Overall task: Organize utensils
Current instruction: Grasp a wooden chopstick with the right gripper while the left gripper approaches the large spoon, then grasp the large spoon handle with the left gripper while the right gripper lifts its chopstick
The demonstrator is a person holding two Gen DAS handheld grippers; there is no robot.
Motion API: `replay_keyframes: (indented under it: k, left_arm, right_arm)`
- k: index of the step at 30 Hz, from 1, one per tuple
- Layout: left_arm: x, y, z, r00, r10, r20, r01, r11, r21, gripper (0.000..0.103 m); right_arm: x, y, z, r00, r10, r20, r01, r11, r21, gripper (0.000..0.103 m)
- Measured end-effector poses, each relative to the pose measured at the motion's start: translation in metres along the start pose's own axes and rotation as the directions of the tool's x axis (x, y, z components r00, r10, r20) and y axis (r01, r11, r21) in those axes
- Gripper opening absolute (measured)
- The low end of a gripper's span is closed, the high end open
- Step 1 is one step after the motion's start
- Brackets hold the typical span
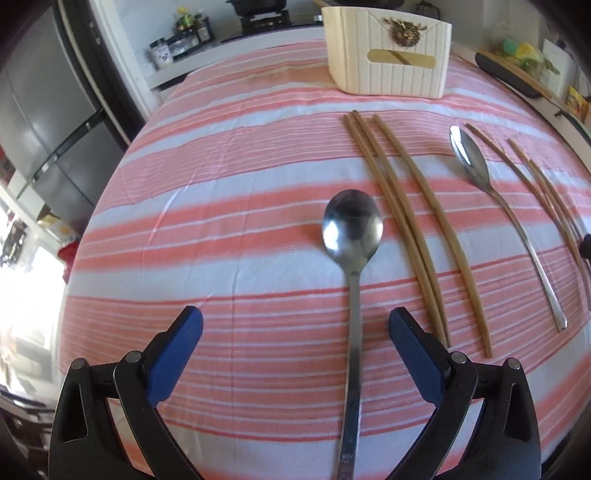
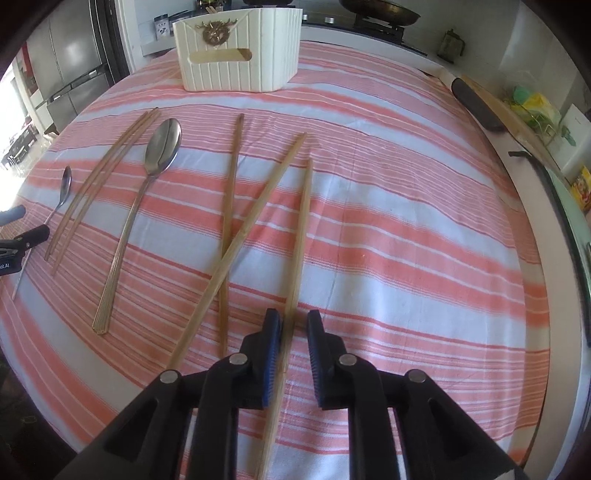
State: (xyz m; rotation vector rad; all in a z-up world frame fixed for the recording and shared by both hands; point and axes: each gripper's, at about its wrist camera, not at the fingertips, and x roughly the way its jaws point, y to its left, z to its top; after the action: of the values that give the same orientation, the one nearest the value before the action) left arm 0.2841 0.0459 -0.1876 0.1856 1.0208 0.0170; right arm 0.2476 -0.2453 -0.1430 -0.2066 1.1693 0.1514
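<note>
My left gripper [image 1: 295, 325] hangs open over a steel spoon [image 1: 352, 229]; the spoon's handle runs between the fingers, nearer the right one, untouched. Three wooden chopsticks [image 1: 406, 221] lie just right of it, then a larger spoon [image 1: 469, 158]. My right gripper [image 2: 294, 321] has its jaws narrowly apart around one chopstick [image 2: 303, 221] lying on the cloth. The left pad [image 2: 273, 343] touches that chopstick, and cloth shows between it and the right pad. Two crossed chopsticks [image 2: 231, 192] lie to its left. A white ribbed basket [image 2: 236, 59] stands at the far edge.
A pink and white striped cloth [image 2: 406, 221] covers the table. In the right wrist view, a wooden board [image 2: 491, 107] lies along the right edge and the table drops off close beyond it. A fridge [image 1: 55, 129] stands to the left, and a stove with a pan [image 2: 380, 14] behind the basket.
</note>
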Motion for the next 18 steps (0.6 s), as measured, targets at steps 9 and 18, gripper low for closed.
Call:
replay_keyframes:
  k: [9,18]
  left_arm:
    - [0.013,-0.014,0.031,0.994,-0.107,-0.003,0.107,0.994,0.004,0.055]
    - [-0.003,-0.006,0.047,0.982,-0.154,0.108,0.151,0.988,0.033,0.035]
  right_arm:
    - [0.020,-0.014,0.041,0.998,0.059,-0.006,-0.059,0.998,0.007,0.021]
    - [0.037,-0.029,0.102,0.993,0.111,0.036,-0.114,0.990,0.084,0.006]
